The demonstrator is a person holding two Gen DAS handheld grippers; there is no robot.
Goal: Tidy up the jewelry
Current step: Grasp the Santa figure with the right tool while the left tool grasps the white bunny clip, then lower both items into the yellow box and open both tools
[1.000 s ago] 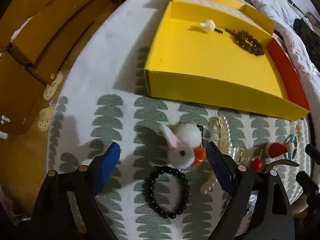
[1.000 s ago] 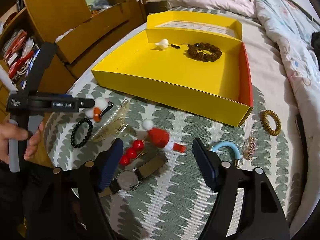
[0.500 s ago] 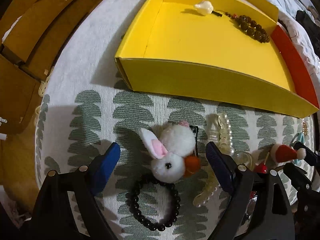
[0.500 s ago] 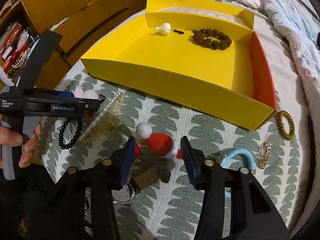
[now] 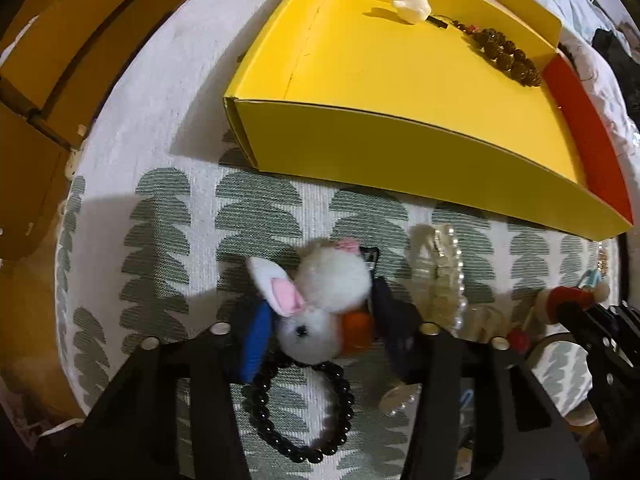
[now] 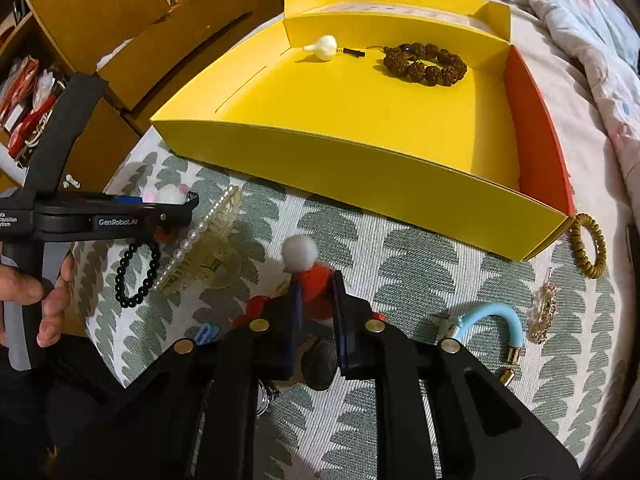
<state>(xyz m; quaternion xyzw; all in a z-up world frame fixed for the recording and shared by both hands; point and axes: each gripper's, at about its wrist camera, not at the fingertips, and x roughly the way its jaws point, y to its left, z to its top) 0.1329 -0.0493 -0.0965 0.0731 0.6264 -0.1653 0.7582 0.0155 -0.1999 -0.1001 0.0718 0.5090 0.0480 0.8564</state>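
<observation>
My left gripper (image 5: 320, 332) is shut on a white fluffy rabbit hair clip (image 5: 316, 300) with a pink ear and an orange carrot, low over the leaf-patterned cloth. A black bead bracelet (image 5: 300, 412) lies just under it. My right gripper (image 6: 314, 308) is shut on a red santa-hat hair clip (image 6: 308, 276) with a white pompom. The yellow box (image 6: 360, 160) stands behind, holding a brown bead bracelet (image 6: 424, 64) and a white garlic-shaped clip (image 6: 324, 46). The left gripper also shows in the right wrist view (image 6: 176, 212).
A pearl claw clip (image 6: 204, 248) lies beside the black bracelet (image 6: 136, 276). A light blue bracelet (image 6: 492, 322), a gold clip (image 6: 544, 316) and a mustard coil hair tie (image 6: 588, 244) lie to the right. Red cherry beads (image 6: 256, 308) and a watch sit under my right gripper. Wooden furniture stands left.
Both grippers moved forward and closed. The left one closed on the rabbit clip, the right one on the santa-hat clip.
</observation>
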